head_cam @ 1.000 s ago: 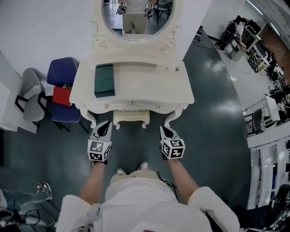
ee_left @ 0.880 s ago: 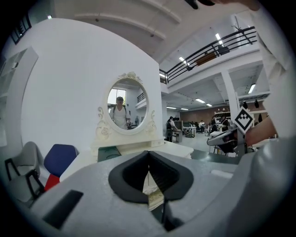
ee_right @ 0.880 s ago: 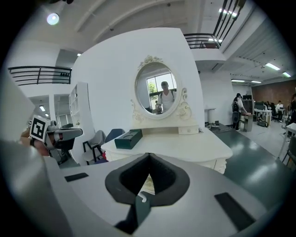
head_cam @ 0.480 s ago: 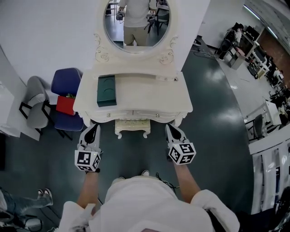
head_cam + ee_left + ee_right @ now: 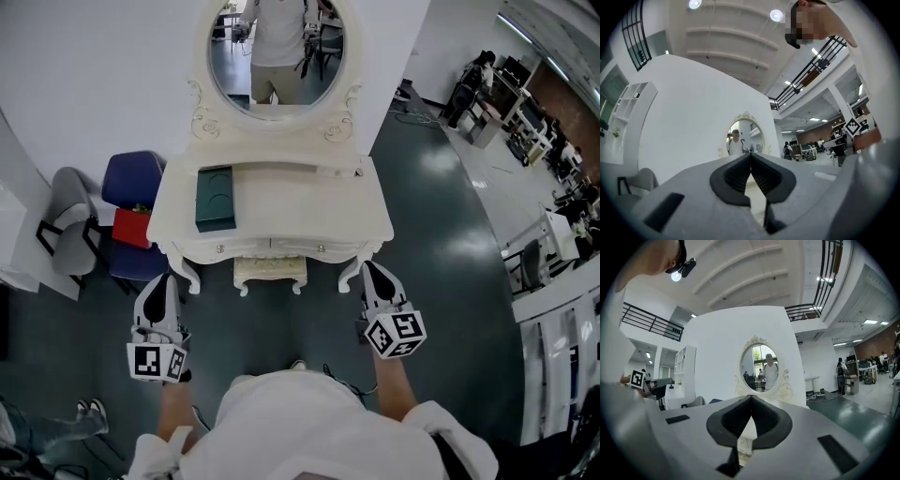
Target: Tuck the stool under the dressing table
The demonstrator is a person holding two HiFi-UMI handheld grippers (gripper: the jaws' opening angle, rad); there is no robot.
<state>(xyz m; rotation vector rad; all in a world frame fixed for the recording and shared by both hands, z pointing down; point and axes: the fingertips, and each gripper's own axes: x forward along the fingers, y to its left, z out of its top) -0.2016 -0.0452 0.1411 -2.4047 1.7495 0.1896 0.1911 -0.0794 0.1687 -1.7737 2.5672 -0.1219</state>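
Note:
The cream stool (image 5: pixel 270 270) stands tucked under the cream dressing table (image 5: pixel 281 202), only its front edge and legs showing. My left gripper (image 5: pixel 161 284) is held left of the table's front leg, apart from it, jaws shut on nothing. My right gripper (image 5: pixel 372 270) hangs by the table's right front leg, also shut and empty. In the left gripper view the left gripper (image 5: pixel 750 154) points level at the oval mirror (image 5: pixel 744 137). In the right gripper view the right gripper (image 5: pixel 750 397) faces the mirror (image 5: pixel 764 373) too.
A dark green box (image 5: pixel 215 196) lies on the tabletop's left side. A blue chair (image 5: pixel 131 187) with a red item and a grey chair (image 5: pixel 66 220) stand left of the table. Desks and people (image 5: pixel 487 84) fill the room at the right. A white wall stands behind the mirror (image 5: pixel 275 47).
Both grippers have drawn back from the stool, risen and spread apart, left going left and right going right. The stool stays under the table.

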